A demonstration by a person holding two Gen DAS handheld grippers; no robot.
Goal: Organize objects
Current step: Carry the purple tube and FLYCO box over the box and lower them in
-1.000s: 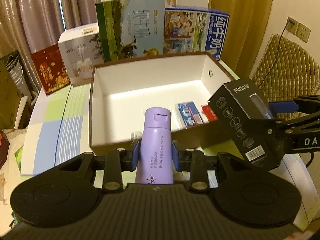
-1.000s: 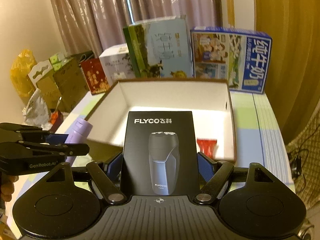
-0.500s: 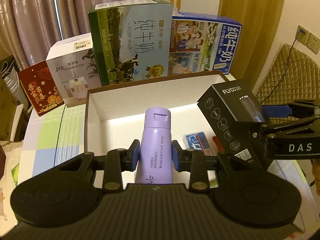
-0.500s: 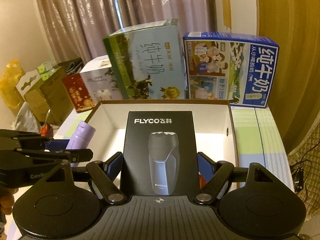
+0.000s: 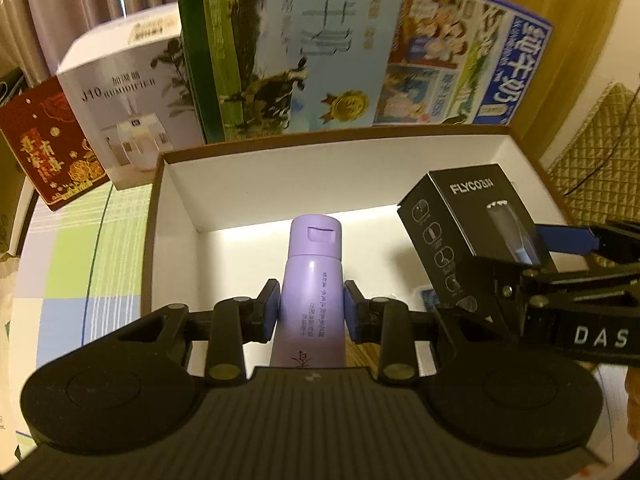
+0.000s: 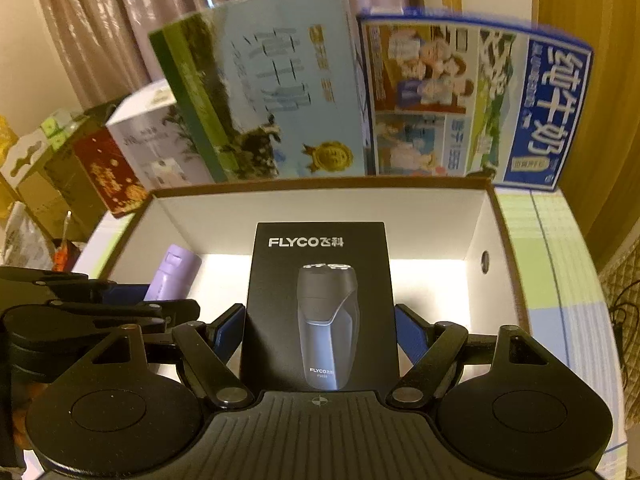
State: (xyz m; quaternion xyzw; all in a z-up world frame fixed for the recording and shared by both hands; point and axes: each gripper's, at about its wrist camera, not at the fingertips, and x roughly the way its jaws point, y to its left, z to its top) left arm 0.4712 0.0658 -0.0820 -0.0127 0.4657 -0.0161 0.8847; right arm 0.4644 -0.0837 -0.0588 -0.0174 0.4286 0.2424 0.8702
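My left gripper [image 5: 307,312] is shut on a purple bottle [image 5: 313,280], held upright over the near part of an open white box with brown rim [image 5: 256,184]. My right gripper [image 6: 320,332] is shut on a black FLYCO shaver box [image 6: 322,292], also over the open box [image 6: 460,216]. In the left wrist view the shaver box [image 5: 472,232] hangs at the right, clamped by the right gripper's blue pads. In the right wrist view the purple bottle [image 6: 174,272] shows at the left, above the left gripper's arms. A blue item on the box floor peeks out below the shaver box.
Behind the open box stand a green milk carton [image 5: 296,48], a blue milk carton [image 5: 464,60], a white humidifier box [image 5: 128,100] and a red packet [image 5: 44,140]. A checked tablecloth [image 5: 84,264] covers the table. A quilted chair [image 5: 600,140] sits right.
Both grippers have moved forward and over the open box, carrying the bottle and the shaver box; the cartons behind look larger and closer. Grips are unchanged.
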